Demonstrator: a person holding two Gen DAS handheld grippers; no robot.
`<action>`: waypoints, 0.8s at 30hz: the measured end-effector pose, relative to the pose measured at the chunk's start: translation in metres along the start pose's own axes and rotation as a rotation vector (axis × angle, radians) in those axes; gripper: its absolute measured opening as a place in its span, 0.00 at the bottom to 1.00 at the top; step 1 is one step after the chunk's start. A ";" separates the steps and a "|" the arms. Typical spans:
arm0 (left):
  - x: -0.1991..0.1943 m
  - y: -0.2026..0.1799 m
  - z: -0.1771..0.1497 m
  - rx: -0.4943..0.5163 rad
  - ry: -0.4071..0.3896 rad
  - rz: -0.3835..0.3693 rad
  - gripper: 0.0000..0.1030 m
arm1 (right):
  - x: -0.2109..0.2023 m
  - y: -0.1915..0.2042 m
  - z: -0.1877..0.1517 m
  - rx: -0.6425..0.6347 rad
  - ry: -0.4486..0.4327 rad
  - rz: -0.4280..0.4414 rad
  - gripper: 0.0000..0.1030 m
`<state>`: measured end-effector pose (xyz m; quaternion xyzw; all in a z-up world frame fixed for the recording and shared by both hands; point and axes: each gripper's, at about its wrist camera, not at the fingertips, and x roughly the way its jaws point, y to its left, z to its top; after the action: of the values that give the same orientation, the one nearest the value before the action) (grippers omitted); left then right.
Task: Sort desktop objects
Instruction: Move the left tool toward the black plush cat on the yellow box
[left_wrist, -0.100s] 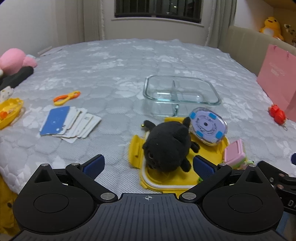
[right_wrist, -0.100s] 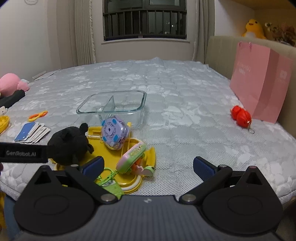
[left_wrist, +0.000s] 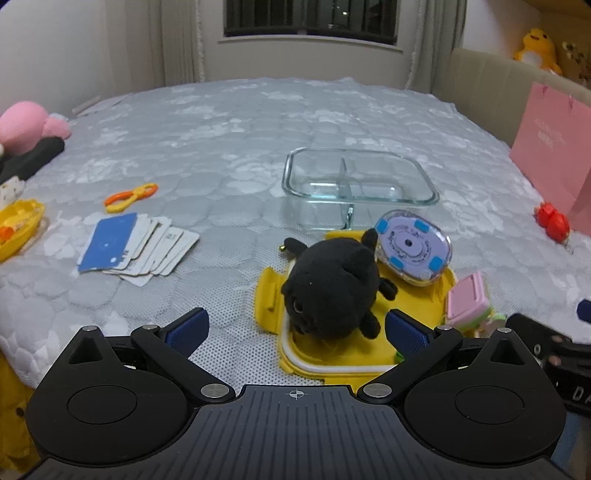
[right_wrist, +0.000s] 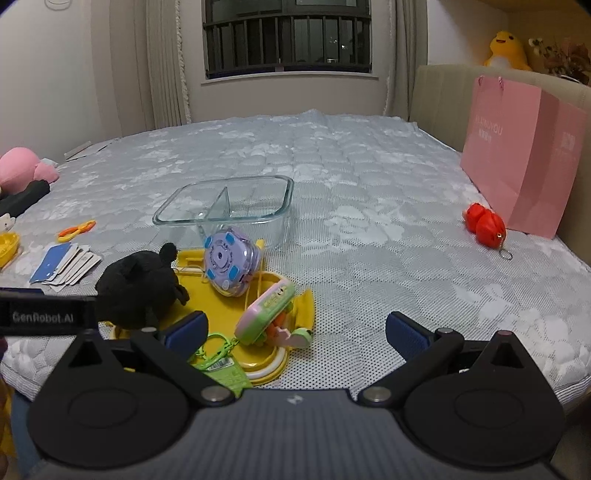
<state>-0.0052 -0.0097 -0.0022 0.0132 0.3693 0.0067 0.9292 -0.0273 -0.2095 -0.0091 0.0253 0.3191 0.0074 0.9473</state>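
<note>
Left gripper (left_wrist: 295, 328): fingers spread wide, holding nothing; it hangs low just short of the black plush.
Right gripper (right_wrist: 295, 328): also wide open and empty, over bare mattress to the right of the pile.
Black plush (left_wrist: 332, 288): lies on the yellow lid (left_wrist: 332, 354), dead ahead of the left tool and slightly right of its centre line; its right finger (left_wrist: 406, 328) is just beside the plush's flank, while the left finger is well apart from it.
Long axis: roughly along the tool's line of sight, head end toward the camera, so the open fingers would close across its width.
Nearer hand: the left, in my judgement; from the right wrist view the plush sits far left.
Neighbours: purple round case (left_wrist: 413, 247) leaning behind the plush, pink-green toy (right_wrist: 266, 310) at the lid's right edge, empty glass container (left_wrist: 358, 184) beyond.
Change from earlier frame: almost none; both views match closely, nothing on the lid has shifted.
</note>
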 end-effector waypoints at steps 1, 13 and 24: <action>-0.001 -0.003 -0.001 0.010 -0.006 0.010 1.00 | 0.001 0.001 0.001 0.002 0.006 -0.003 1.00; 0.008 0.014 -0.001 -0.055 -0.001 0.019 1.00 | 0.013 0.003 0.008 0.018 0.030 0.002 1.00; 0.017 0.008 -0.005 -0.042 0.038 0.017 1.00 | 0.027 0.003 -0.002 0.036 0.107 0.002 1.00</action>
<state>0.0035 -0.0017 -0.0176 -0.0031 0.3867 0.0227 0.9219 -0.0074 -0.2052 -0.0265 0.0421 0.3693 0.0042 0.9283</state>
